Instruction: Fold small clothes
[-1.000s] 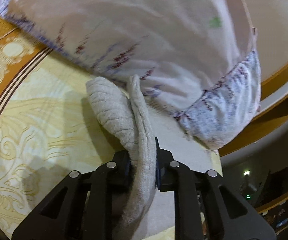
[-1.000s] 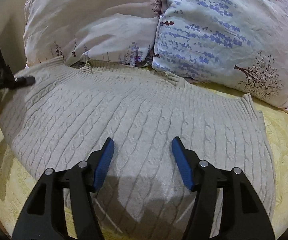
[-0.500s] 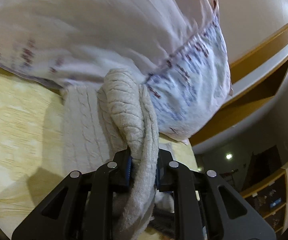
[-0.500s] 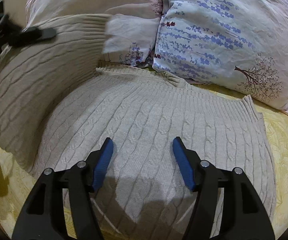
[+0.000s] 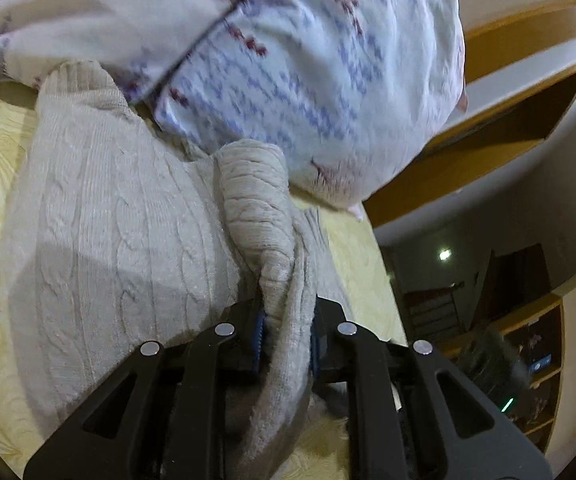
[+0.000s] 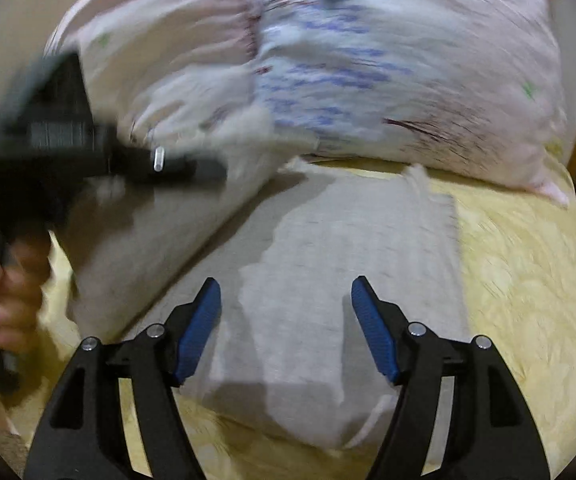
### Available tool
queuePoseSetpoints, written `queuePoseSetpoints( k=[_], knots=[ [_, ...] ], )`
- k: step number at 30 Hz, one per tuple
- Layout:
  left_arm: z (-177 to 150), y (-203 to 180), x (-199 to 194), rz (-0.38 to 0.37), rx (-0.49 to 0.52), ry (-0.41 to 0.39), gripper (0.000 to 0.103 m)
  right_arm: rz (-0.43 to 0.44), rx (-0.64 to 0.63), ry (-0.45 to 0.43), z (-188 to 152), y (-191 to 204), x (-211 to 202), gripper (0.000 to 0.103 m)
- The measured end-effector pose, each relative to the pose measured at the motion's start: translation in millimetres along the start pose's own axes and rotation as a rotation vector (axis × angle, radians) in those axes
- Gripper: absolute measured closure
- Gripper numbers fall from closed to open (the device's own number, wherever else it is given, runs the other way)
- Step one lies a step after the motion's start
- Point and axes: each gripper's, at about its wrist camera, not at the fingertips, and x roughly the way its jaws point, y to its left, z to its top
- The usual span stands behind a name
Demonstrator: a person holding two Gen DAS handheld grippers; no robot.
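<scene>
The left hand-held gripper point(image 5: 286, 336), clamped on the sweater point(image 5: 120, 220) edge, has swung it across; the right hand-held gripper point(image 6: 286, 330) hovers wide; the first fold looks half done.

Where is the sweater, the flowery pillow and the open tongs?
sweater point(image 6: 347, 280): right wrist view, flat knitted middle.
flowery pillow point(image 6: 407, 80): right wrist view, blue-printed front.
right tongs point(image 6: 286, 330): right wrist view, open gap between blue fingertips.

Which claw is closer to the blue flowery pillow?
Left. The left claw, pinching the beige cable-knit sweater, sits just below the blue flowery pillow; the right claw hangs farther back.
</scene>
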Motion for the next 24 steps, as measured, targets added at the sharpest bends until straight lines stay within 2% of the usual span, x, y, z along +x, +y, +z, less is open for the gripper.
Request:
queuePoseSetpoints(
  k=[1,3,4,5,7,9,11,13,15,17,20,24],
  knots=[
    [-1.2,-2.6,0.1,0.003,0.007,-0.004,0.085,0.040,0.059,-0.012,3.3,-13.8,-6.2,0.035],
    [-0.2,-4.3,-4.0,-0.060,-0.015,-0.007,0.069,0.099,0.133,-0.019,8.8,-28.3,-12.0,0.035],
    [-0.5,-5.5,-6.4,-0.101,-0.023,-0.008,0.049,0.144,0.177,-0.024,12.2,-35.7,-14.3,0.035],
    [-0.6,-7.3,-10.9,-0.149,-0.027,-0.015,0.035,0.190,0.213,-0.027,15.2,-41.5,-15.5,0.035],
    [-2.7,-13.1,-25.0,-0.214,-0.018,-0.027,0.025,0.280,0.276,-0.012,20.7,-47.1,-15.9,0.035],
    [-7.3,-17.8,-42.1,-0.223,0.014,-0.056,0.024,0.352,0.328,0.028,25.1,-48.8,-9.0,0.035],
    [-10.6,-18.9,-58.2,-0.168,0.058,-0.100,0.024,0.420,0.389,0.083,25.6,-48.5,1.1,0.035],
    [-16.2,-14.1,-71.4,-0.072,0.082,-0.138,0.024,0.478,0.453,0.140,26.3,-49.4,15.4,0.035],
    [-23.1,-10.1,-73.5,-0.049,0.090,-0.128,0.024,0.515,0.499,0.180,27.2,-48.5,30.3,0.036],
    [-29.6,-5.9,-75.4,-0.015,0.102,-0.117,0.024,0.478,0.518,0.212,28.3,-46.2,43.0,0.037],
    [-32.9,-1.0,-83.5,0.090,0.131,-0.167,0.024,0.453,0.533,0.228,29.2,-44.3,54.6,0.044],
    [-30.4,11.2,-93.1,0.271,0.178,-0.207,0.020,0.437,0.514,0.223,37.3,-34.5,68.3,0.053]
  ],
)
